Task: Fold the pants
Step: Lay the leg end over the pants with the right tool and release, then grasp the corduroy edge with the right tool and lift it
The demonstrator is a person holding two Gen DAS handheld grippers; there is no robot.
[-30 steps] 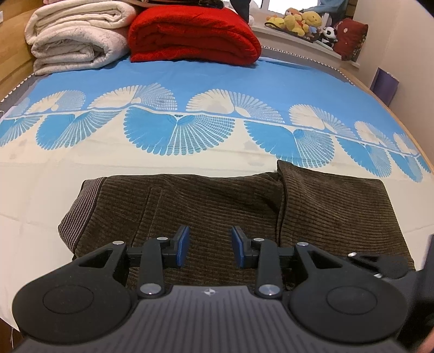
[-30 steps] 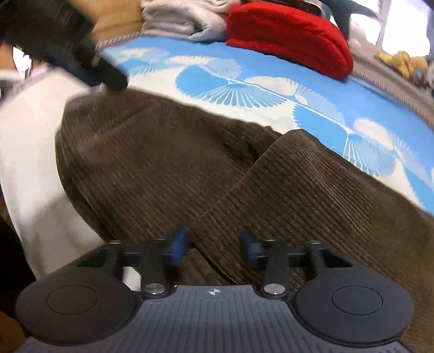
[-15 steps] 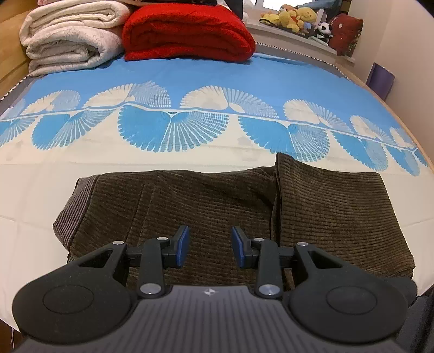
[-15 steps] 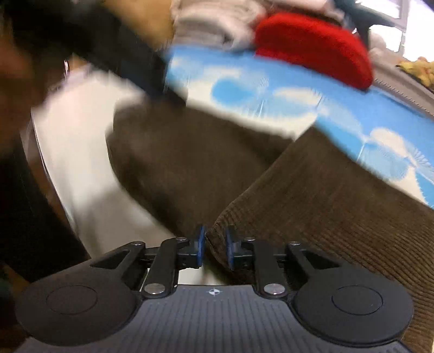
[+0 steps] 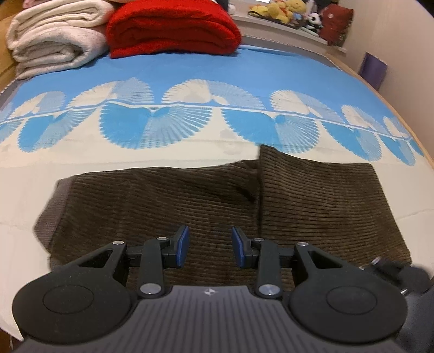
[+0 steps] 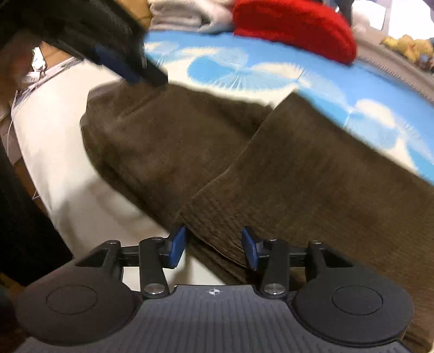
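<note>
The bed (image 5: 217,68) carries a blue and cream fan-patterned sheet (image 5: 190,119), and on its cream near part lie the brown corduroy pants (image 5: 162,206), already folded over once so that a raised flap (image 5: 312,195) overlaps their right portion. Beyond the pants, at the bed's far end, sit a folded white blanket (image 5: 51,35) and a folded red blanket (image 5: 173,27), with stuffed toys (image 5: 282,10) on a ledge behind. The left gripper (image 5: 208,245) hangs over the pants' near middle, its blue-padded fingers (image 5: 183,245) spread apart and holding nothing. The right gripper (image 6: 214,249) sits at the near corner of the flap (image 6: 298,176), its fingers (image 6: 177,249) spread with the corner's edge lying between them, not yet pinched. The step in hand looks like taking that corner for the next fold. To do it well, the right fingers should slide further in so that both layers of cloth lie between the pads before they close; thick corduroy may slip from a shallow bite. The left gripper could meanwhile take the matching edge of the pants, so the fold lifts evenly and lands square
</note>
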